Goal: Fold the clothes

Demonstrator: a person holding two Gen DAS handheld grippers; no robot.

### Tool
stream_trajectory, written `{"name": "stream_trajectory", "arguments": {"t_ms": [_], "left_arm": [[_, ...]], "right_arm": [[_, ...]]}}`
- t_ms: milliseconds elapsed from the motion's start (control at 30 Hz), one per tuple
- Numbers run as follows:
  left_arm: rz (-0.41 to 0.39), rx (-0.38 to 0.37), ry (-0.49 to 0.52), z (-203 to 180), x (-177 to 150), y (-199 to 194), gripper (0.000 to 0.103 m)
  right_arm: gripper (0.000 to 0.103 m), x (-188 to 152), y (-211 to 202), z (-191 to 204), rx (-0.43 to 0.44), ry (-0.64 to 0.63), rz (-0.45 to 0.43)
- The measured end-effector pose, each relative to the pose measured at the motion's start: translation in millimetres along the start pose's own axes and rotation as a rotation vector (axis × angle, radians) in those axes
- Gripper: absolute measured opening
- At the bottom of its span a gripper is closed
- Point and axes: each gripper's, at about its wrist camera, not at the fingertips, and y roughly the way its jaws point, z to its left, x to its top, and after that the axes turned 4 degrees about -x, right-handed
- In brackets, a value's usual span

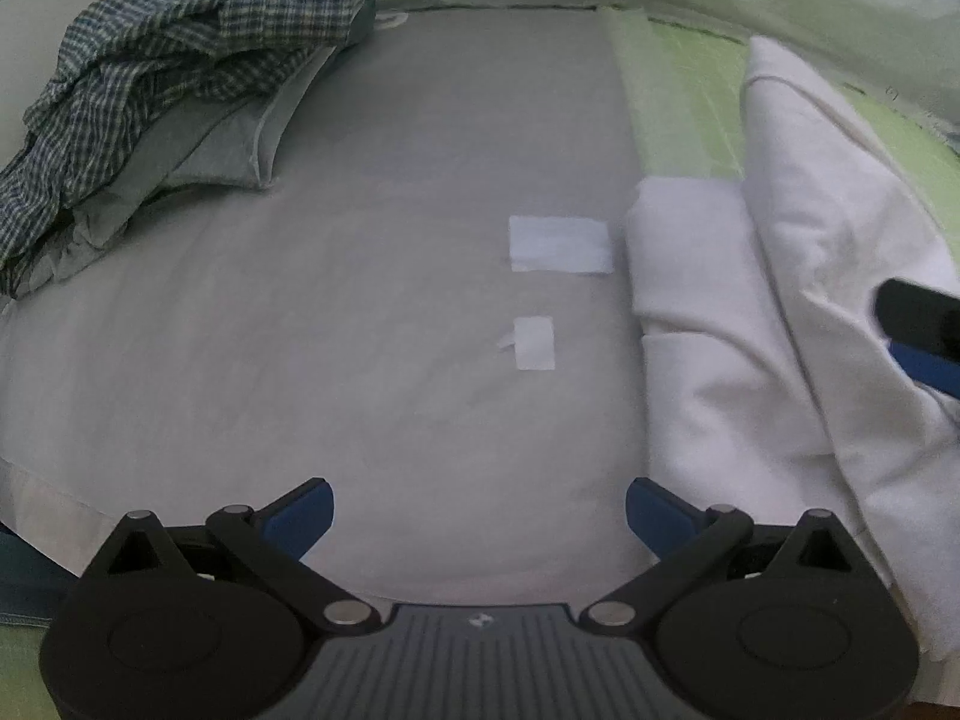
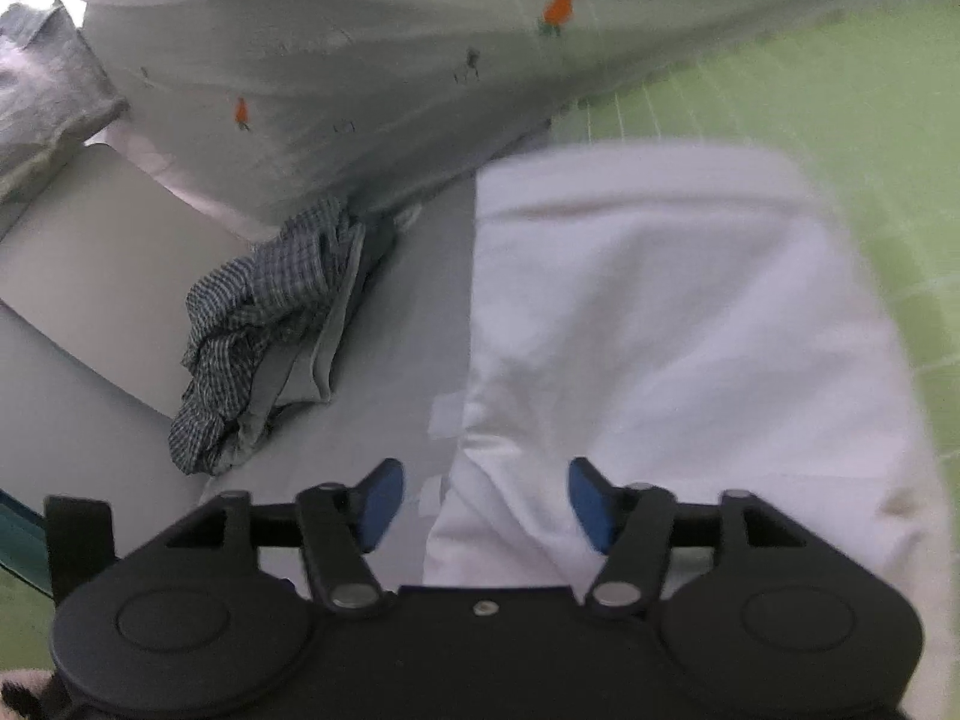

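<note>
My left gripper (image 1: 480, 510) hovers with jaws spread wide and empty over the flat grey cloth surface (image 1: 360, 300); my right gripper (image 2: 486, 504) gapes too, gripping nothing, above the folded white cotton garment (image 2: 660, 312); a crumpled blue-checked shirt (image 1: 150, 78) lies far left.

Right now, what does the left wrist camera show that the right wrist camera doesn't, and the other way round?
Only the left wrist view shows the larger white tape patch whole and in the open, and a dark edge of the right hand-held gripper over the white garment. Only the right wrist view shows the carrot-print fabric and a grey crumpled cloth at far left. Both show the checked shirt lying on the grey sheet, the white garment, and the green gridded cover. Both hand-held grippers are open: left, right.
</note>
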Motion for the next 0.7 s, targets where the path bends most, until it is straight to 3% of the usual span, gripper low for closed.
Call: {"name": "stream_trajectory", "arguments": {"t_ms": [67,233,300,433,567,700], "left_arm": [[-0.015,-0.012,-0.005,-9,0,-6,0.102],[-0.053,-0.043,-0.018,-31,0,-20,0.102],[-0.068,-0.055,-0.024,-40,0,-26,0.102],[-0.098,-0.078,-0.033,-59,-1,-38,0.102],[-0.118,-0.092,-0.036,-77,-4,-50,0.102],[-0.113,-0.083,-0.031,-86,-7,-51,0.102]], "right_arm": [[0.087,-2,-16,-7,-0.108,-0.034,-0.050],[0.090,-8,-55,-26,-0.376,-0.118,-0.175],[0.091,-19,-59,-40,-0.451,-0.154,-0.150],[0.091,-36,-79,-61,-0.410,-0.042,-0.185],[0.097,-30,-90,-74,-0.513,0.005,-0.233],[0.097,-33,-73,-88,-0.379,0.029,-0.089]]}}
